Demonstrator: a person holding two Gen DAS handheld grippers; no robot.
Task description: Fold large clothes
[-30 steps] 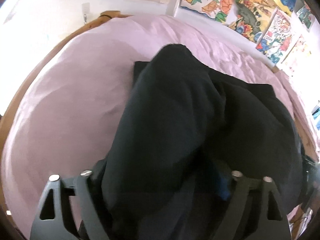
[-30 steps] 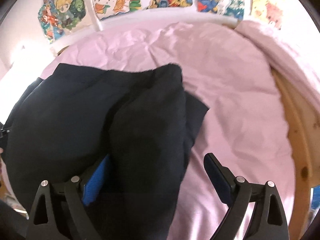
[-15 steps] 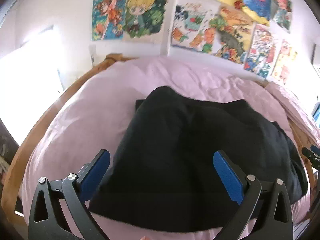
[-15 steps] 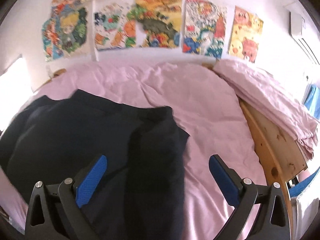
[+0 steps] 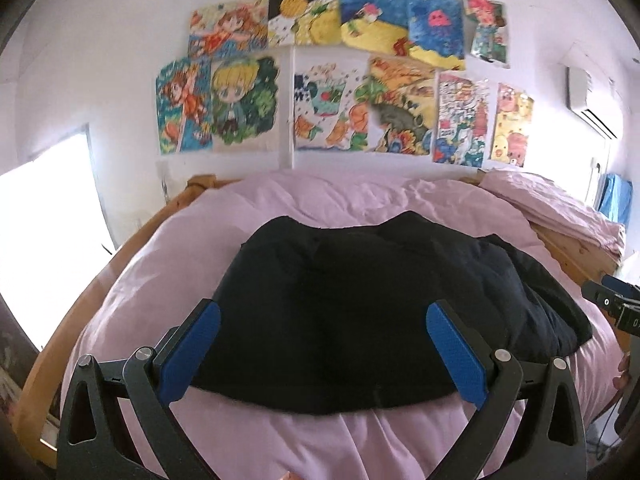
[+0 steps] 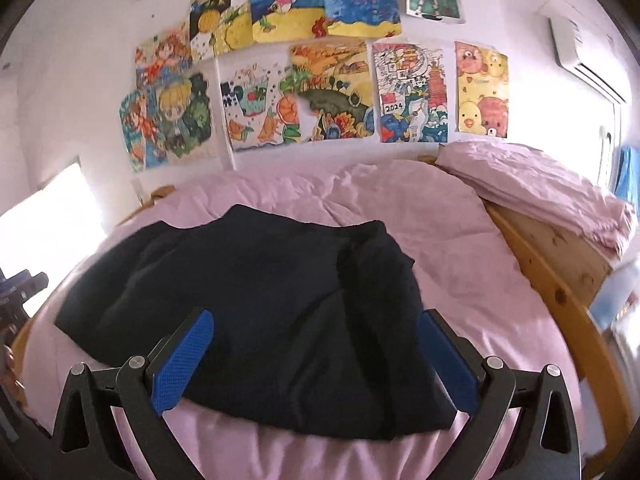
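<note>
Here, I am viewing a dark garment (image 5: 340, 300) lying folded on the pink bedsheet (image 5: 320, 440) of the bed, below the wall drawings (image 5: 332, 92). I am holding the left claw (image 5: 320, 356) released, jaws having just been opening, spread wide with nothing gripped, above the garment's near edge. I am holding the right claw (image 6: 316, 364) likewise released and just opened, empty, above the garment (image 6: 260, 300), whose thicker fold is lying nearer the wooden bed frame (image 6: 560, 288).

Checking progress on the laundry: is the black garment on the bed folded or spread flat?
Folded. The black garment lies as a thick, compact bundle on the pink bedsheet, with a doubled-over layer along its right side.
</note>
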